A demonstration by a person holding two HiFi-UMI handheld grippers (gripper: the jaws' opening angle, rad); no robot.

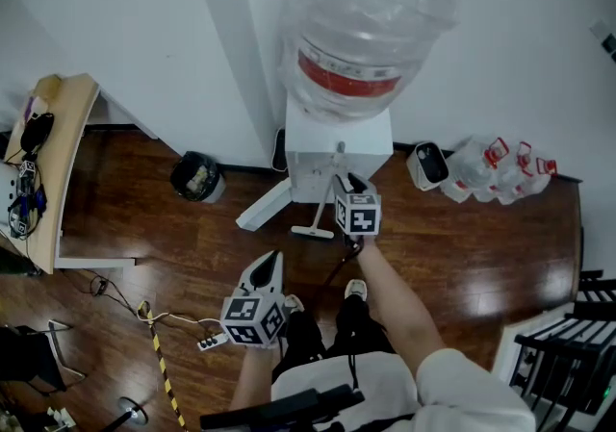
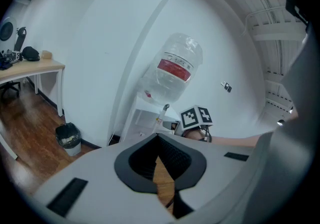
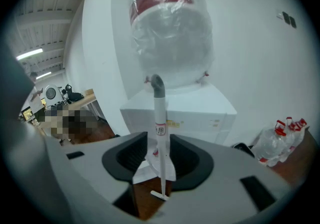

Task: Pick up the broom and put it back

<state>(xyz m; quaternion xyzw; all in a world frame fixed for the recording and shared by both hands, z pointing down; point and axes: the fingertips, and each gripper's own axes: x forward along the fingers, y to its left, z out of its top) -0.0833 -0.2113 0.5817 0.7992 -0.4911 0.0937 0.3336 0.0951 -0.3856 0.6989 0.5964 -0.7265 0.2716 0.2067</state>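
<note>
**Obs: right tool (image 3: 159, 138) straddles broom (image 3: 159, 106) handle**

Jaws spread, pads clear of the handle between them. The broom stands near-vertical against the front of the water dispenser (image 3: 200, 113), head on the floor (image 1: 462, 257) at its foot. The left tool (image 2: 158, 139) is pressed together, empty, farther from the dispenser.

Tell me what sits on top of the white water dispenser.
A large clear water bottle with a red band sits on the dispenser. It covers the top, so its neck and the seat beneath cannot be seen.
</note>
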